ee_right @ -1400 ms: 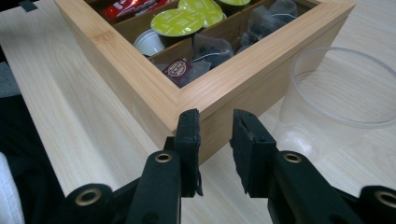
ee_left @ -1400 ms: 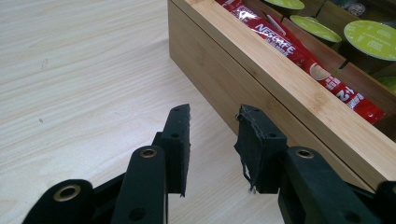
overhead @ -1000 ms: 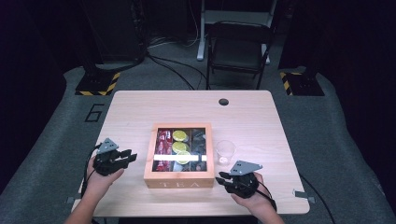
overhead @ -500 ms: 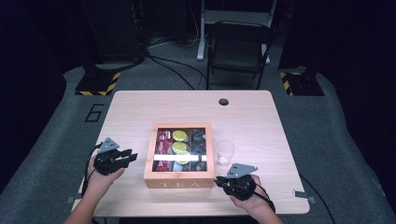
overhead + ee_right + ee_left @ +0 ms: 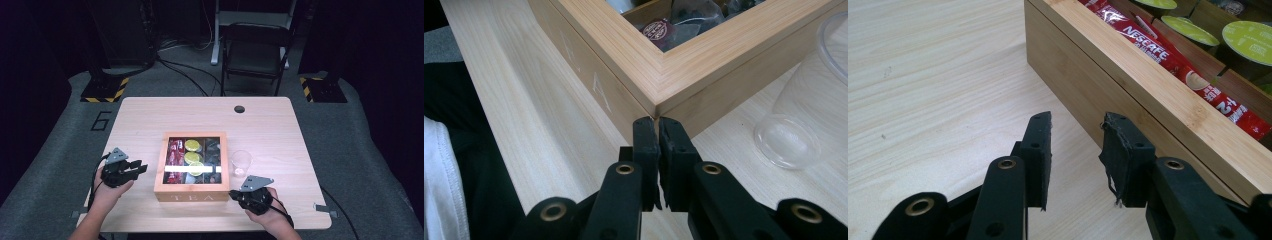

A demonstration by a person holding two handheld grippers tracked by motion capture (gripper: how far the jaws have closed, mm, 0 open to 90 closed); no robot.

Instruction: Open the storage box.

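A wooden tea box [image 5: 160,167] with a clear lid stands at the middle of the table, holding red sachets [image 5: 1168,50], green-topped capsules [image 5: 1250,40] and dark tea bags [image 5: 659,30]. My left gripper [image 5: 142,167] lies on the table left of the box. Its jaws [image 5: 1077,130] stand apart, nothing between them, pointing at the box's side wall [image 5: 1088,85]. My right gripper [image 5: 234,195] sits at the box's front right corner [image 5: 659,100]. Its jaws [image 5: 658,125] have just been closing and are now shut on nothing, tips right at the corner.
A clear plastic cup [image 5: 241,162] stands just right of the box, close to my right gripper [image 5: 804,115]. The table's front edge runs right behind both hands. A cable hole [image 5: 239,108] is at the far side. A chair [image 5: 255,50] stands beyond the table.
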